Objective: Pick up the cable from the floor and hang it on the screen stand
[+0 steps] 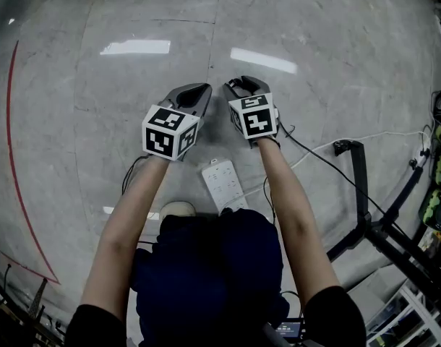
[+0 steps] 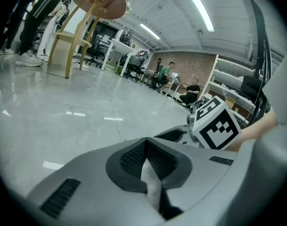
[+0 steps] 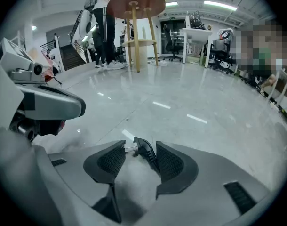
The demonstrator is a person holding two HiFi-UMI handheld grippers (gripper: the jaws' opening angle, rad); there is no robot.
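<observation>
The person crouches over a grey tiled floor (image 1: 83, 121) with both arms stretched ahead, the left gripper (image 1: 204, 90) and the right gripper (image 1: 238, 85) side by side and near each other, tips pointing away and down. In the right gripper view the jaws of the right gripper (image 3: 139, 146) stand partly apart on the black plug (image 3: 144, 149) at the end of the cable (image 1: 301, 147) — its metal prongs meet the left pad, its moulded body lies against the right pad, and the strain relief runs back into the gap between them. From that hand the cable trails across the floor to the right, toward the black screen stand (image 1: 361, 179), whose legs spread over the floor at the right edge of the head view. The left gripper (image 2: 144, 147) has its jaws closed, the pad tips touching with nothing between them; beyond them the marker cube (image 2: 218, 124) of the right gripper shows just to the right. A white power strip (image 1: 222, 184) lies on the floor near the person's knees, between the two forearms, and a thin white lead (image 1: 365, 137) runs from it toward the right. Far across the room a round-topped wooden stool (image 3: 136, 4) stands on the floor — people stand near it.
</observation>
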